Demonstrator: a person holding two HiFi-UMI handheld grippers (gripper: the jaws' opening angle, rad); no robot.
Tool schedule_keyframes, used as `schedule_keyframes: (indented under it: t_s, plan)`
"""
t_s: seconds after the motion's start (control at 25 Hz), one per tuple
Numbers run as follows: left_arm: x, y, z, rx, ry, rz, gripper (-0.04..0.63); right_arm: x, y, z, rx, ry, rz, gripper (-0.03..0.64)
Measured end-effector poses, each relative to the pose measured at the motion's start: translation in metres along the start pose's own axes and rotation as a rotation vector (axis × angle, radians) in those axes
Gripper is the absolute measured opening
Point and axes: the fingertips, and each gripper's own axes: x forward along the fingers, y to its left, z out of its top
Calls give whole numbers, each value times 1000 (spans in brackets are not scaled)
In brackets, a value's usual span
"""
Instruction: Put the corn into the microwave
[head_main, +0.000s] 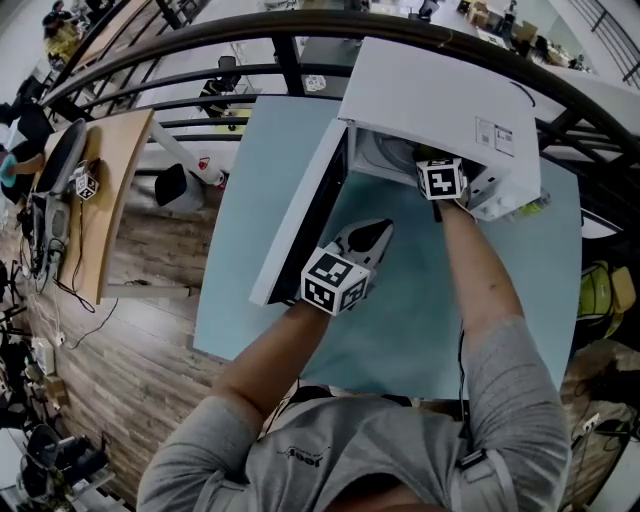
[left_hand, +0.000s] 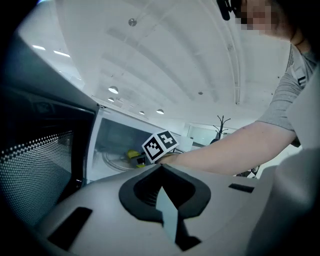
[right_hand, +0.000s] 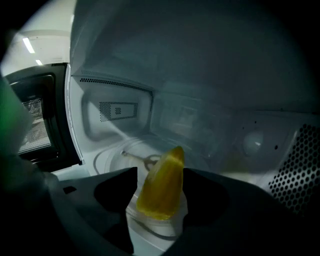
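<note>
A white microwave (head_main: 440, 100) stands on the light blue table (head_main: 400, 330) with its door (head_main: 300, 215) swung wide to the left. My right gripper (right_hand: 160, 172) reaches into the cavity, and in the head view only its marker cube (head_main: 441, 178) shows at the opening. The yellow corn (right_hand: 161, 187) stands between its open jaws, base down on the glass turntable (right_hand: 112, 157), tip pointing into the cavity. The corn (left_hand: 132, 155) also shows in the left gripper view, beside that cube. My left gripper (head_main: 378, 232) hovers in front of the door, shut and empty.
A wooden desk (head_main: 110, 190) with cables and gear stands to the left across the plank floor. A dark railing (head_main: 200, 70) curves behind the table. The arm holding the right gripper (left_hand: 235, 150) crosses the left gripper view above the jaws.
</note>
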Motion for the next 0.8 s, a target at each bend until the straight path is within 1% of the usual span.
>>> schedule_keyframes:
  t_s: [0.32,0.48,0.8]
  plan:
    - [-11,-12,17,19,-7,8,9,-39,12,3,-9,-46,9,281]
    - [-17,-20,27,31,-10,7,9,-68,18,0,16,-54,33,281]
    - [-35,-33,44,47,-14,4,9,-123,30,2,26,-77,84,273]
